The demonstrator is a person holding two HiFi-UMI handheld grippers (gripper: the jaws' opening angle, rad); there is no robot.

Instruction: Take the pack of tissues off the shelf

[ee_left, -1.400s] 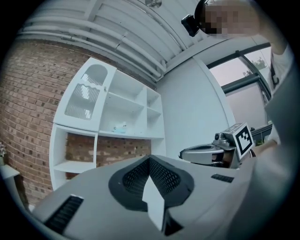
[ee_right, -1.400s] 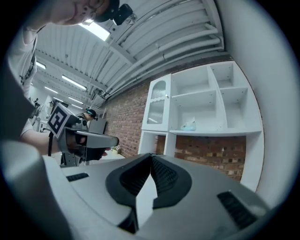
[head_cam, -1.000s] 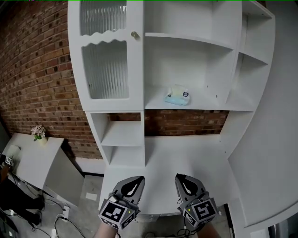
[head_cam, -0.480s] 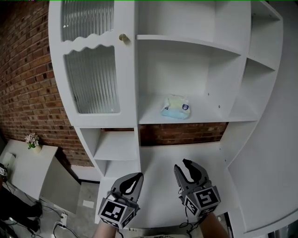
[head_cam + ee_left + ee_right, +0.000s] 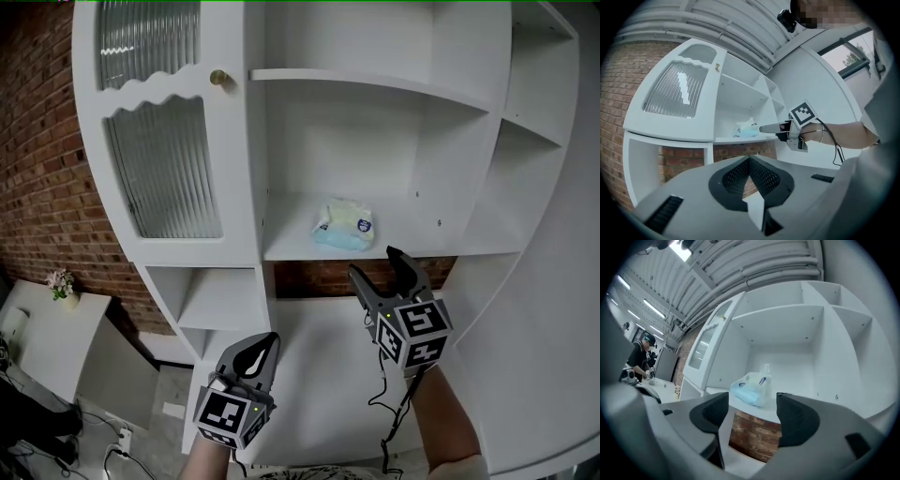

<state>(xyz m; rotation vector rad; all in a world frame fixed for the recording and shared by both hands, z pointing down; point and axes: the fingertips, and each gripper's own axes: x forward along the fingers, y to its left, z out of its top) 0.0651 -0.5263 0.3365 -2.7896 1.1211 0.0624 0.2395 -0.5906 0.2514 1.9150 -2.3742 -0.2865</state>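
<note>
Tissue pack point(image 5: 343, 226) soft, pale blue, clear wrap, on shelf point(image 5: 427, 246)

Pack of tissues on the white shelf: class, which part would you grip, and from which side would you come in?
Grip the pack of tissues across its soft blue body, on its left and right sides, coming level from the open front of the shelf. It lies flat near the front edge, a wall closes the back, and its crinkled top probably gives poor hold.
</note>
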